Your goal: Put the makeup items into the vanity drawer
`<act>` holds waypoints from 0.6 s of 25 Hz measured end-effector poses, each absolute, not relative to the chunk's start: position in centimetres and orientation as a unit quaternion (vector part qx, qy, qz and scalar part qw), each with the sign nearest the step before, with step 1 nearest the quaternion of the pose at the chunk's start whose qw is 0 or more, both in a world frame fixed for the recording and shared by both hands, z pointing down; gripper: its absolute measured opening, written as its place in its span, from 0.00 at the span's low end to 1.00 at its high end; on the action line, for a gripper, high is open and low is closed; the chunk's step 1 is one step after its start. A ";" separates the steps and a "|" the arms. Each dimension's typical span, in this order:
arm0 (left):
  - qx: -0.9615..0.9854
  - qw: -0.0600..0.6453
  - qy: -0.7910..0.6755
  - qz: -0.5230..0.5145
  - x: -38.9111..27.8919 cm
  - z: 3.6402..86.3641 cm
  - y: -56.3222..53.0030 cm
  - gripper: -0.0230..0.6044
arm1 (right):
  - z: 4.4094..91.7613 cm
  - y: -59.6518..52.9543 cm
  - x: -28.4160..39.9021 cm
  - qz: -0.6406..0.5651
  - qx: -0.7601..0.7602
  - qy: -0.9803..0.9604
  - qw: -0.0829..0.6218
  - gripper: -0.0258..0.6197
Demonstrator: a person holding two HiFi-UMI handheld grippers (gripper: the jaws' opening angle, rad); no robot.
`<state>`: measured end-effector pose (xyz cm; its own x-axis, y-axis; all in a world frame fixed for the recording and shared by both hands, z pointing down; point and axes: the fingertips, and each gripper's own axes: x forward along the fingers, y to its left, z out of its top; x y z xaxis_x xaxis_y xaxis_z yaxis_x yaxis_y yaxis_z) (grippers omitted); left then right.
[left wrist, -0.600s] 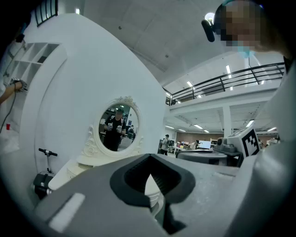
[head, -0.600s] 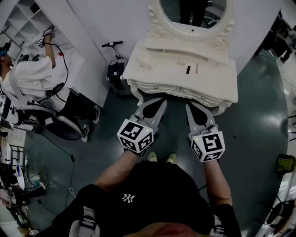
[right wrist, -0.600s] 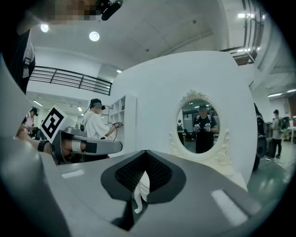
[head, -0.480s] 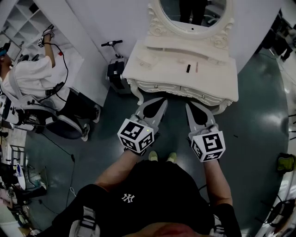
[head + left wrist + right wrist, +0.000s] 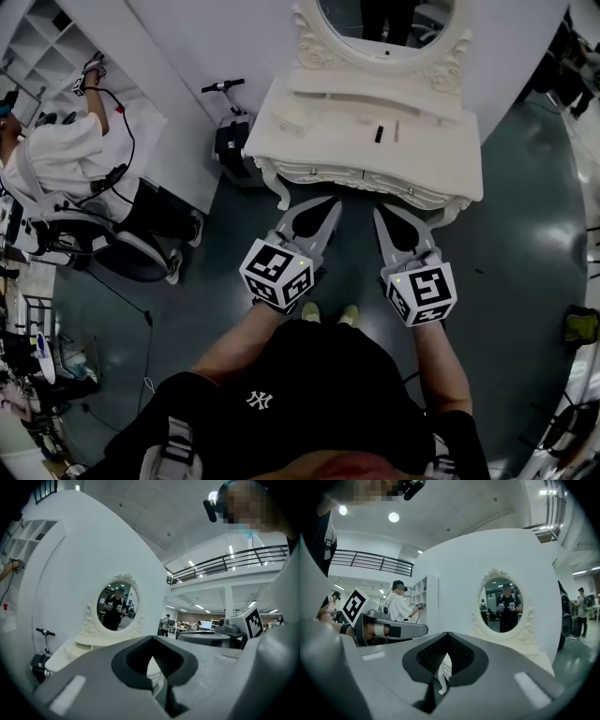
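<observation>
The left gripper (image 5: 329,203) and right gripper (image 5: 379,213), each pressed together on nothing, hover in front of the white desk (image 5: 309,141), where a black tube (image 5: 379,134) and slim stick (image 5: 396,130) lie.

We saw the bench (image 5: 319,141) in smooth, cream-painted carving, and its mirror (image 5: 436,19) was glossy glass. The floor (image 5: 525,234) looked dark and polished. The left gripper (image 5: 319,202) and right gripper (image 5: 397,211) had matt grey plastic fingers (image 5: 93,677) and black ribbed pads (image 5: 164,660).
</observation>
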<state>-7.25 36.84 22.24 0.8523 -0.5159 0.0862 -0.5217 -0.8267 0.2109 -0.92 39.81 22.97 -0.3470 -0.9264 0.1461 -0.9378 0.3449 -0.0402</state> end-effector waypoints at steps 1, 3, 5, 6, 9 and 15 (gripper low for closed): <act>0.956 0.114 -0.271 0.014 -7.0 22.3 36.8 0.04 | 23.1 39.8 -0.9 0.061 0.567 -0.820 0.047 0.08; 0.955 0.113 -0.272 0.018 -6.6 22.6 36.7 0.04 | 23.4 39.7 -0.7 0.063 0.562 -0.823 0.045 0.08; 0.955 0.111 -0.274 0.022 -6.1 23.0 36.6 0.04 | 23.7 39.8 -0.5 0.063 0.559 -0.825 0.046 0.08; 0.954 0.110 -0.276 0.023 -5.9 23.1 36.6 0.04 | 23.9 39.8 -0.4 0.063 0.557 -0.827 0.046 0.08; 0.953 0.110 -0.282 0.026 -5.3 23.2 36.7 0.04 | 24.1 39.8 0.2 0.064 0.554 -0.829 0.043 0.08; 0.949 0.111 -0.292 0.035 -5.2 24.0 36.3 0.04 | 24.7 39.2 1.1 0.072 0.554 -0.829 0.036 0.08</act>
